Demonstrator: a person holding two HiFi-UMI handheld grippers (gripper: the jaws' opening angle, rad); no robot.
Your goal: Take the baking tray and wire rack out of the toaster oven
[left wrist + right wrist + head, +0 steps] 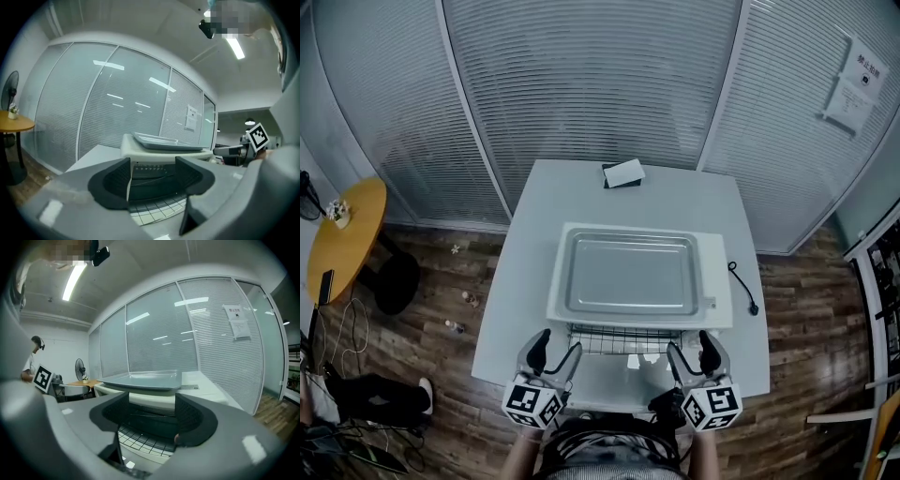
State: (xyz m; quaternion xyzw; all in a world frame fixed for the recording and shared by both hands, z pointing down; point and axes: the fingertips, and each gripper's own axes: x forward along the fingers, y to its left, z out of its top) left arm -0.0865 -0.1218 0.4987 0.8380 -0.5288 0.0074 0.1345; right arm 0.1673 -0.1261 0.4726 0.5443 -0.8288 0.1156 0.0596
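The grey baking tray (630, 274) lies on top of the white toaster oven (717, 281), seen also as the tray (164, 140) and tray (143, 379) in the two gripper views. The wire rack (623, 339) sticks partway out of the oven's front, above the lowered door (614, 384). My left gripper (558, 345) is open just before the rack's left end, with nothing between its jaws. My right gripper (689, 343) is open at the rack's right end, also holding nothing. The rack (154, 211) shows low between the left jaws, and the rack (140, 442) shows low between the right jaws.
The oven stands on a pale square table (525, 281). A small black-and-white object (623, 174) lies at the table's far edge, and the oven's cord (742, 286) trails on the right. A round wooden table (342, 239) stands left. Glass partitions close off the back.
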